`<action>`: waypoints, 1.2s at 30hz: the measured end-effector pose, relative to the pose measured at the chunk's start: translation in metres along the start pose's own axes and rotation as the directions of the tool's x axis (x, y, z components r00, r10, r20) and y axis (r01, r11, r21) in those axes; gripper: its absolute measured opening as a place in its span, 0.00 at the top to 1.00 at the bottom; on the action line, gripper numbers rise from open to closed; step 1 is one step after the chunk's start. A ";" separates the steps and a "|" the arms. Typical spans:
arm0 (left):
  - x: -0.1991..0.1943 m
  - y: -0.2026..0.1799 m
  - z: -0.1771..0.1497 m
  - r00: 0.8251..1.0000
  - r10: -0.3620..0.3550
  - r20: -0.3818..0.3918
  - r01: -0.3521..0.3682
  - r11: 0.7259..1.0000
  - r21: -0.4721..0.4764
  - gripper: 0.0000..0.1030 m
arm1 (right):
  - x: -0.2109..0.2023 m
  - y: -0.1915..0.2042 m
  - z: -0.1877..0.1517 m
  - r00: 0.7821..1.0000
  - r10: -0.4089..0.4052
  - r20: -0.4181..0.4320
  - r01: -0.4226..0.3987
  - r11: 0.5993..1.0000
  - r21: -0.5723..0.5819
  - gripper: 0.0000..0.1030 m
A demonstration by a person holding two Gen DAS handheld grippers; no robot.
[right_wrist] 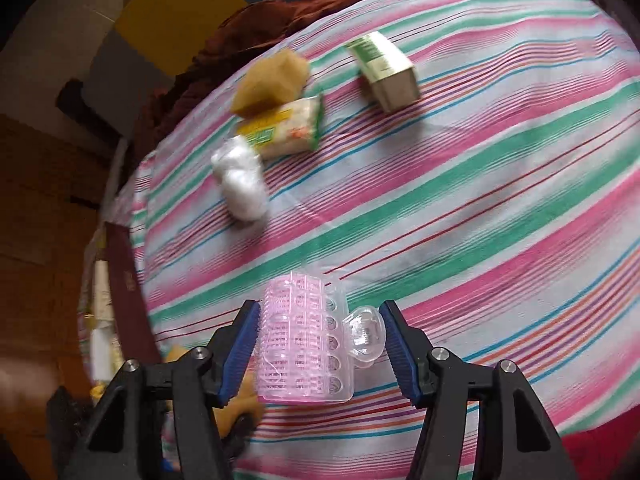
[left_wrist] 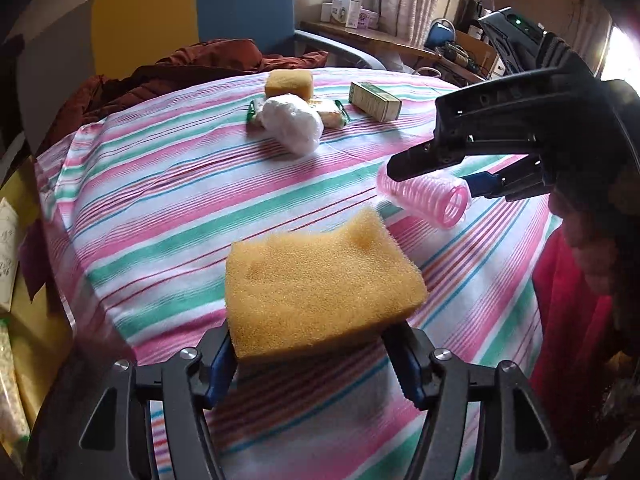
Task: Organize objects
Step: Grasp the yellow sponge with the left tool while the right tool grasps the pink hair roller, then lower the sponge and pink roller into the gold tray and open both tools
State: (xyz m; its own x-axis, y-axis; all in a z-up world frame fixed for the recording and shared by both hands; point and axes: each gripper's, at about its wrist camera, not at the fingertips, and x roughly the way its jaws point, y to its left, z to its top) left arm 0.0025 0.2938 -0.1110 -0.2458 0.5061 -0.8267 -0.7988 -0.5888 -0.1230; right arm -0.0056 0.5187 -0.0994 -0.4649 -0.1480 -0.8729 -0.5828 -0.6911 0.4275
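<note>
My left gripper point(left_wrist: 316, 354) is shut on a yellow sponge point(left_wrist: 320, 280) and holds it above the striped tablecloth point(left_wrist: 160, 208). My right gripper point(right_wrist: 320, 344) is shut on a pink hair roller point(right_wrist: 300, 340) with a clear clip; it shows in the left wrist view point(left_wrist: 428, 194) too, at the right, held above the cloth. At the far side lie a second yellow sponge point(left_wrist: 289, 84), a white plastic bundle point(left_wrist: 294, 124), a green-ended packet point(right_wrist: 286, 128) and a green-and-white box point(left_wrist: 374, 101).
A dark red garment point(left_wrist: 192, 68) lies at the table's far left edge. A blue and yellow chair point(left_wrist: 224, 12) stands behind. A shelf with boxes point(left_wrist: 352, 8) is at the back. Red cloth point(left_wrist: 568, 304) hangs at the right edge.
</note>
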 end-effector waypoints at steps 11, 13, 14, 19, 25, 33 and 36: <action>-0.080 0.018 -0.016 0.991 0.014 0.134 -0.010 0.999 -0.031 0.34 | -0.037 0.049 -0.028 0.992 0.037 0.122 -0.016 0.985 -0.170 0.40; -0.101 0.031 -0.016 0.983 0.035 0.179 -0.023 0.997 -0.069 0.34 | -0.041 0.062 -0.033 0.989 0.060 0.132 -0.033 0.980 -0.197 0.40; -0.108 0.037 -0.017 0.980 0.045 0.192 -0.029 0.996 -0.086 0.34 | -0.042 0.069 -0.035 0.988 0.068 0.135 -0.039 0.977 -0.210 0.40; -0.144 0.080 -0.028 0.962 0.126 0.244 -0.076 0.976 -0.204 0.34 | -0.042 0.117 -0.044 0.983 0.127 0.131 -0.084 0.952 -0.294 0.40; -0.168 0.133 -0.054 0.936 0.245 0.253 -0.146 0.924 -0.354 0.34 | -0.039 0.182 -0.061 0.974 0.199 0.105 -0.139 0.900 -0.414 0.40; -0.163 0.182 -0.079 0.923 0.329 0.200 -0.206 0.861 -0.466 0.31 | -0.010 0.244 -0.084 0.976 0.213 0.045 -0.160 0.843 -0.514 0.40; -0.156 0.190 -0.084 0.923 0.352 0.153 -0.240 0.840 -0.486 0.28 | 0.007 0.259 -0.093 0.982 0.186 0.031 -0.140 0.830 -0.540 0.38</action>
State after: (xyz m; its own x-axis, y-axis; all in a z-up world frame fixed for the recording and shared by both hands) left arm -0.0646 0.0499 -0.0516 -0.5922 0.3558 -0.7229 -0.3450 -0.9228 -0.1716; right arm -0.0978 0.2727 -0.0169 -0.5859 -0.2520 -0.7702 -0.0581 -0.9349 0.3501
